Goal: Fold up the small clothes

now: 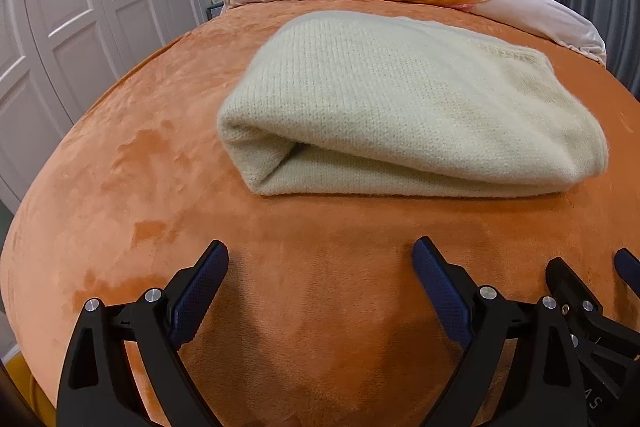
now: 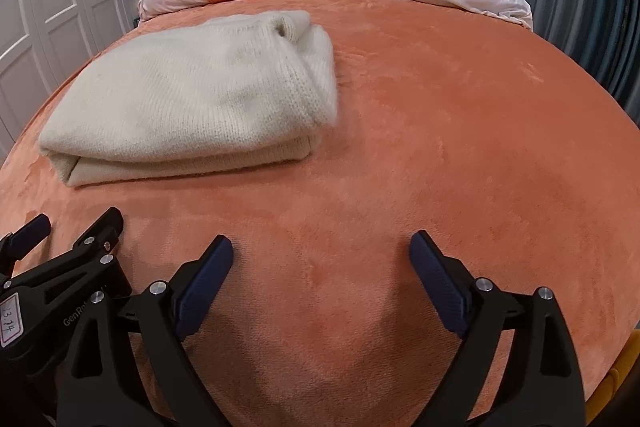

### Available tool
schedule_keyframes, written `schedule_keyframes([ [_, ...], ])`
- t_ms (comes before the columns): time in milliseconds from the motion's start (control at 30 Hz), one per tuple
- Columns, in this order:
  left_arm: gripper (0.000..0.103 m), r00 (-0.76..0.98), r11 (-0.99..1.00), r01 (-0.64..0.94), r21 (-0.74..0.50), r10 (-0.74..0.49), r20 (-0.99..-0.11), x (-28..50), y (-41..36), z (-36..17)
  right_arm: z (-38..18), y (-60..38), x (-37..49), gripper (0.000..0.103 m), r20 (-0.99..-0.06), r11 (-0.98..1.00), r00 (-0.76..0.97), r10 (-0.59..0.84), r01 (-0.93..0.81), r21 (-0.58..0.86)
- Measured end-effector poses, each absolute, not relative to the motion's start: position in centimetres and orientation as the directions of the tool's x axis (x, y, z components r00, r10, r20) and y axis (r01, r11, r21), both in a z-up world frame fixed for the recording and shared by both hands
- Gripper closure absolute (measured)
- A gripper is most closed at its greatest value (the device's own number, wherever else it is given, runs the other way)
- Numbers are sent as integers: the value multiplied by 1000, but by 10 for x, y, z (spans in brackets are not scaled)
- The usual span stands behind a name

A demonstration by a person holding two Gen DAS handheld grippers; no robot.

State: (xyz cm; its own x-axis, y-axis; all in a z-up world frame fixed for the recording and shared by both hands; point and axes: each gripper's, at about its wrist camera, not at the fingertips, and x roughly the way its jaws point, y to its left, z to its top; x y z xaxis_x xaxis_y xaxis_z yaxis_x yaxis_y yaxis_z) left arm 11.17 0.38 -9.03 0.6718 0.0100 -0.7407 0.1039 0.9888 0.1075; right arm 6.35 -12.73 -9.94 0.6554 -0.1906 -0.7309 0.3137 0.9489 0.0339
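Your left gripper (image 1: 320, 259) and right gripper (image 2: 320, 251) stand released, holding nothing, low in frame; keep them off the folded cream sweater (image 1: 400, 107) at centre, so the fold stays.

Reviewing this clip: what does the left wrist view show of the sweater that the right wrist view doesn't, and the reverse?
Only the left wrist view shows the sweater's rolled near-left fold, gaping open, and the right tool at its right edge. Only the right wrist view shows the sweater's bunched far-right corner and the left tool at its left edge. Both show the folded sweater lying free on the orange blanket, pillows behind, and each camera's own tool open and empty.
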Motion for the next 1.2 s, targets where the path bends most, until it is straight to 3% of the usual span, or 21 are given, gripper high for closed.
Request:
schedule_keyframes([
  [733,11,638,995,99,33,-38,-769,119,13,-95,-104,-124,66,9,-736,948,647,-198,318,25],
  [1200,11,640,991,117,66,-24,-768,117,11,-94,-104,-119,62,8,-734,951,652,-191,309,27],
])
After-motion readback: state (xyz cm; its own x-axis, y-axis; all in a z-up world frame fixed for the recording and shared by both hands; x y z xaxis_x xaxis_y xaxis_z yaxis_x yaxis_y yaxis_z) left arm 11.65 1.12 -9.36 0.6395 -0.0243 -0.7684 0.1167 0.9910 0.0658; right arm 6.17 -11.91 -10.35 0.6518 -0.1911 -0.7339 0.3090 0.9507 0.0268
